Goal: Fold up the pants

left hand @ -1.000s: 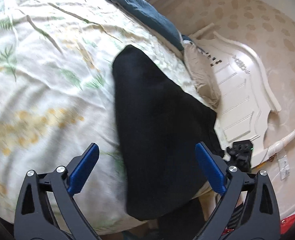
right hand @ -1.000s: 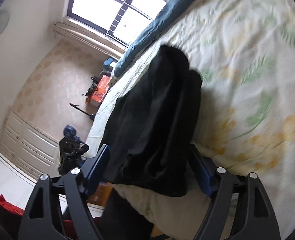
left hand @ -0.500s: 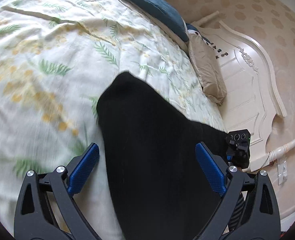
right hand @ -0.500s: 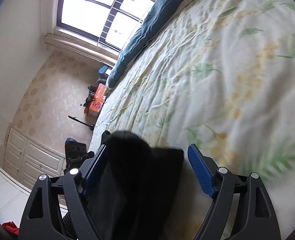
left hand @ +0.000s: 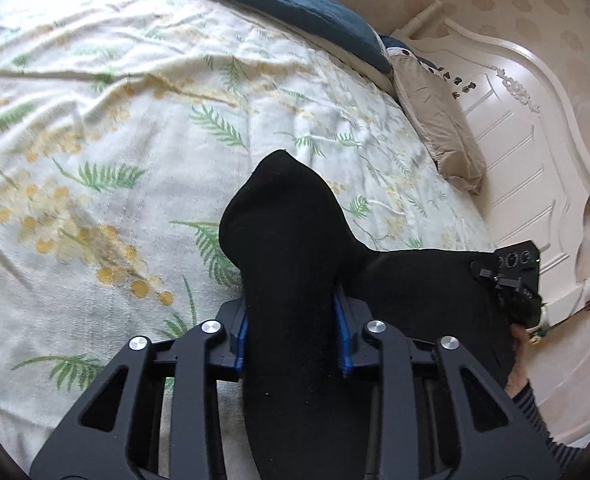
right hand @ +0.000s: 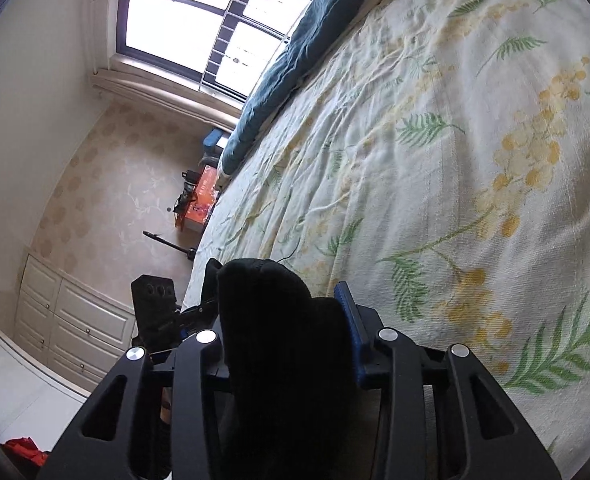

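At lower centre, the left gripper (left hand: pixel 293 326) had just closed its blue pads on bunched black pants (left hand: pixel 291 240) above the floral bedspread (left hand: pixel 135 120).

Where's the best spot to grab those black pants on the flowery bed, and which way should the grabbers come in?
Grab the near edge of the black pants, coming in from the bedside. There the cloth bunches into thick folds that fit between pads. The left gripper and right gripper have just closed on such bunches, spaced apart along that edge, which should keep the pants spread over the bedspread.
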A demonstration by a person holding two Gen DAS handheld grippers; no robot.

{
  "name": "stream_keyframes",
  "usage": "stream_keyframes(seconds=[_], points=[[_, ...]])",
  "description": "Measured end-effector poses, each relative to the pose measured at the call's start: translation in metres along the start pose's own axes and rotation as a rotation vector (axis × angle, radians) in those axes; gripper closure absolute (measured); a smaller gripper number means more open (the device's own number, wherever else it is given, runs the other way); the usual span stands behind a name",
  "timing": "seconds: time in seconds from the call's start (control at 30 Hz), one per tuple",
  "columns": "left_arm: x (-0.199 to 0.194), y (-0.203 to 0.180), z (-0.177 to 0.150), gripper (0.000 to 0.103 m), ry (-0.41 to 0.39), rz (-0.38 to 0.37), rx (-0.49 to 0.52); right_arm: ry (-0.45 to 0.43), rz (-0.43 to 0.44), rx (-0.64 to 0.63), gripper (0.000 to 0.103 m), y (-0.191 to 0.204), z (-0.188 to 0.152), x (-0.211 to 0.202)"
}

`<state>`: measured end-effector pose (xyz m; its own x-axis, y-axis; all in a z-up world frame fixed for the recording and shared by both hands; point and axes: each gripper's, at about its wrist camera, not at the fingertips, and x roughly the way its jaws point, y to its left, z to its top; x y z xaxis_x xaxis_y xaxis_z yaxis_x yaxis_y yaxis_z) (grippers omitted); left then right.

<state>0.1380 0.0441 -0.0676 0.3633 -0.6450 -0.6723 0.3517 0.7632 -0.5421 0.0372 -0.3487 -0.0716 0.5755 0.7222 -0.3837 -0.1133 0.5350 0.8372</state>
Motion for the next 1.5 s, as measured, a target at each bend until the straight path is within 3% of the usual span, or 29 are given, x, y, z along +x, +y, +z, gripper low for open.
stream_keyframes(seconds=[0.3, 0.7, 1.0, 1.5], points=[[-0.014, -0.013, 0.014, 0.078, -0.031, 0.041, 0.051, -0.028, 0.011, -0.031, 0.070, 0.022, 0.010, 0.001], [-0.013, -0.005, 0.054, 0.078, -0.063, 0.116, 0.053, -0.040, 0.035, -0.041, 0.070, 0.034, 0.055, 0.036], [0.008, 0.018, 0.085, 0.078, -0.046, 0.140, 0.018, -0.020, 0.019, 0.015, 0.070, 0.010, 0.086, 0.069], [0.020, 0.037, 0.080, 0.076, -0.038, 0.104, -0.018, -0.010, 0.038, 0.094, 0.071, -0.025, 0.076, 0.078]])
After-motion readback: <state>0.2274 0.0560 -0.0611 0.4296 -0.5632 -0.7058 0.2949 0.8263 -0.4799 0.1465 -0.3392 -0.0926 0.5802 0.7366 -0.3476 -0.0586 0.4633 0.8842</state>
